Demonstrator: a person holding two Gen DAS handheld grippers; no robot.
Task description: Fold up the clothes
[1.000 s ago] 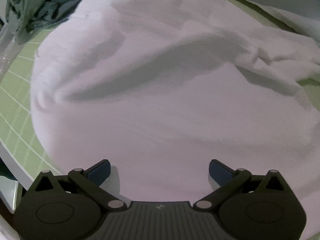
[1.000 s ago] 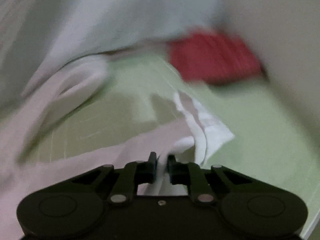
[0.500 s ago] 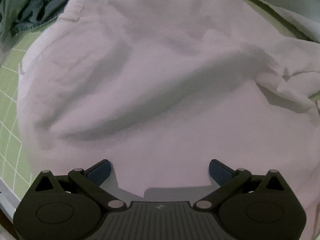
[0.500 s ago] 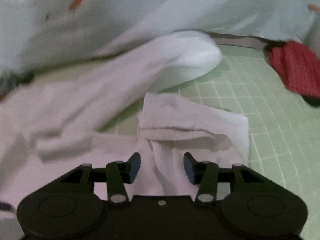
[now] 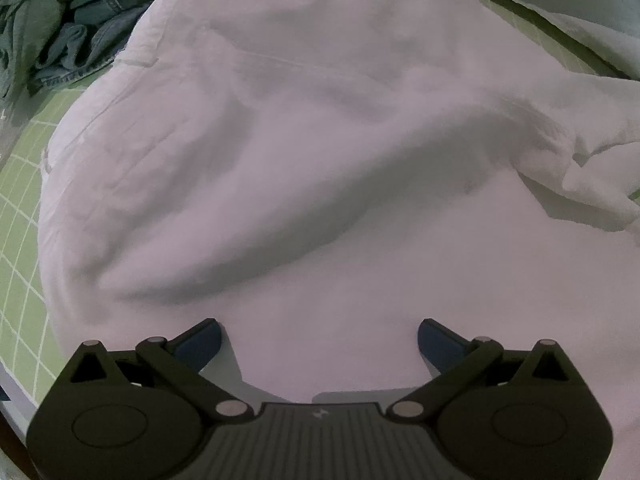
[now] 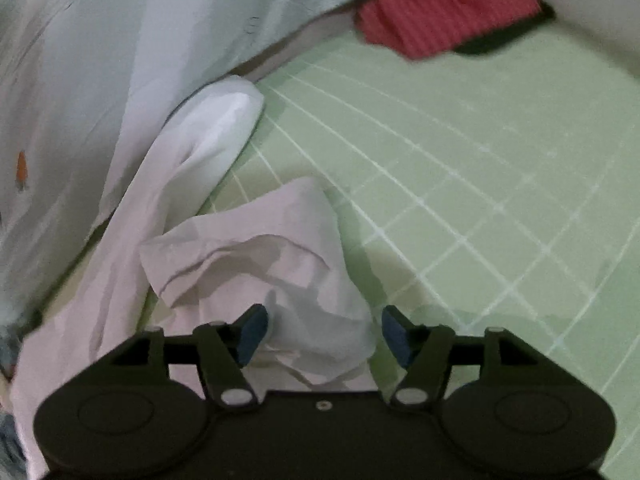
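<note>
A white garment (image 5: 320, 160) lies spread and rumpled on the green grid mat (image 5: 20, 240), filling the left wrist view. My left gripper (image 5: 319, 340) is open and empty, just above the garment's near edge. In the right wrist view a crumpled corner of the white garment (image 6: 280, 248) lies on the mat (image 6: 480, 160), with a rolled white part (image 6: 216, 120) behind it. My right gripper (image 6: 324, 334) is open, its jaws either side of the crumpled corner, holding nothing.
A heap of blue and green clothes (image 5: 72, 32) lies at the far left. A pale printed cloth (image 6: 100, 60) lies along the mat's far side. A folded red knit (image 6: 444, 4) rests at the mat's far edge.
My right gripper opened and let go of the white corner, which now lies crumpled on the mat. My left gripper stayed open and shifted over the garment.
</note>
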